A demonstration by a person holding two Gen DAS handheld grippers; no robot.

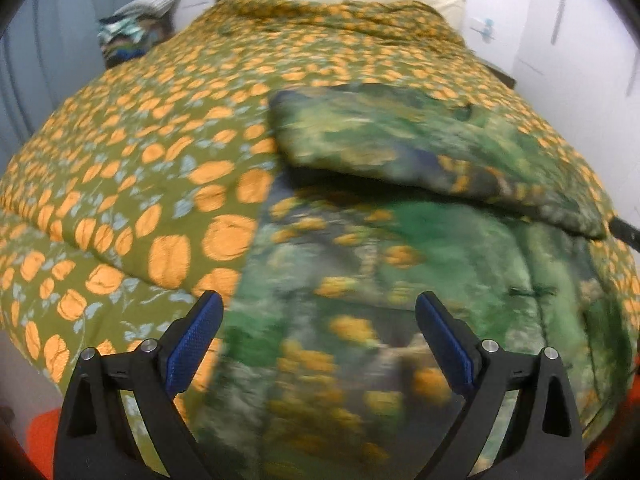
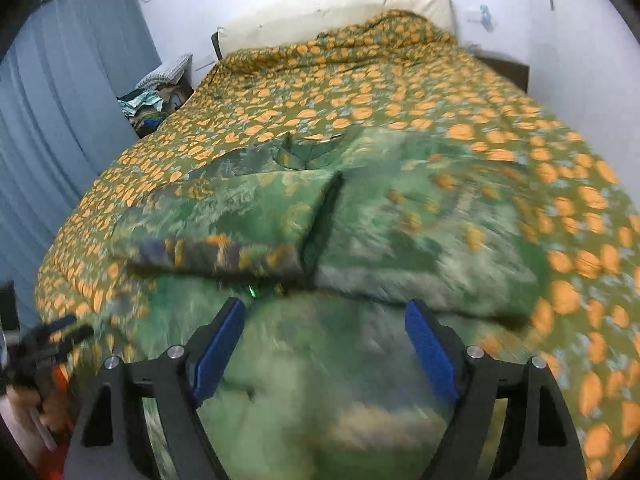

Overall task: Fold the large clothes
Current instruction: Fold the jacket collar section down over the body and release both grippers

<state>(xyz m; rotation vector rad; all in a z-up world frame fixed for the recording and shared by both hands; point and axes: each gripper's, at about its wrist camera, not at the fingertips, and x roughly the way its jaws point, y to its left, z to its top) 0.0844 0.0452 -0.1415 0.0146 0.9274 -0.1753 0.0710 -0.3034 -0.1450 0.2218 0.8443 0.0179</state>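
Note:
A large green garment with yellow flower print (image 1: 360,280) lies spread on a bed covered by an olive bedspread with orange flowers (image 1: 140,140). One part is folded over into a thick flap (image 1: 420,144) on top of it. In the right wrist view the garment (image 2: 400,220) shows a folded sleeve-like part (image 2: 220,216) and a neckline at the far end. My left gripper (image 1: 320,304) hovers open over the garment's near part, with nothing between its blue pads. My right gripper (image 2: 326,308) is also open and empty, just before the folded edge. Both views are motion-blurred.
A cream pillow (image 2: 340,12) lies at the head of the bed. A pile of clothes (image 2: 156,100) sits beside the bed on the left, next to a blue curtain (image 2: 60,120). White walls stand behind and to the right. A hand with a dark gripper (image 2: 48,344) shows at the left edge.

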